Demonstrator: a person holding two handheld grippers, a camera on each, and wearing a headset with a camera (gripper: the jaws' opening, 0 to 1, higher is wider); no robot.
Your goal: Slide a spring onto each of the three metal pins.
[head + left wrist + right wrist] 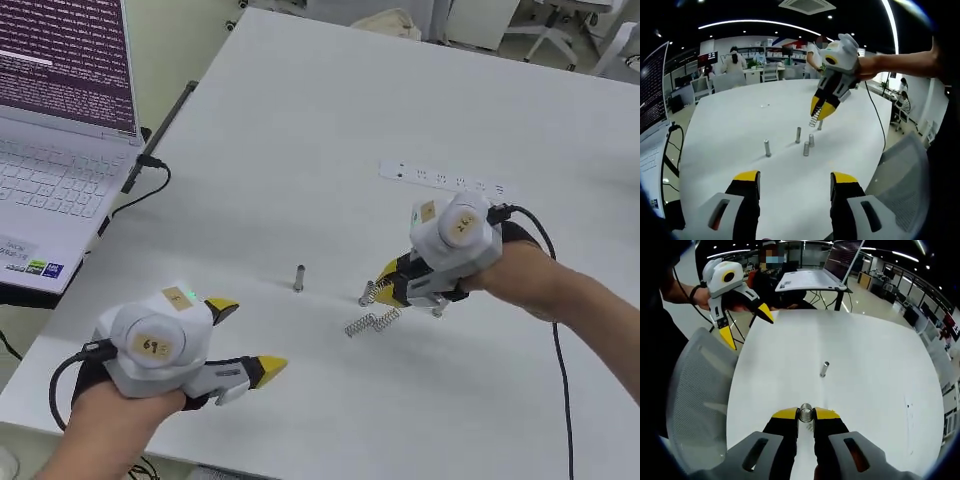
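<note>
My right gripper [386,288] is shut on a small coil spring [806,412], whose round end shows between the yellow tips [806,416]. It hovers right beside a metal pin [366,293]. Another upright pin [299,278] stands apart to the left, seen ahead in the right gripper view [824,368]. Two loose springs [360,324] lie on the white table just below the right gripper. My left gripper [246,337] is open and holds nothing near the front left edge; its tips [795,180] face the pins [767,148] and the right gripper [822,107].
An open laptop [50,150] sits at the far left with a black cable [150,185] running along the table edge. A white power strip [445,178] lies behind the right gripper. A grey mesh chair [700,390] stands by the table's edge.
</note>
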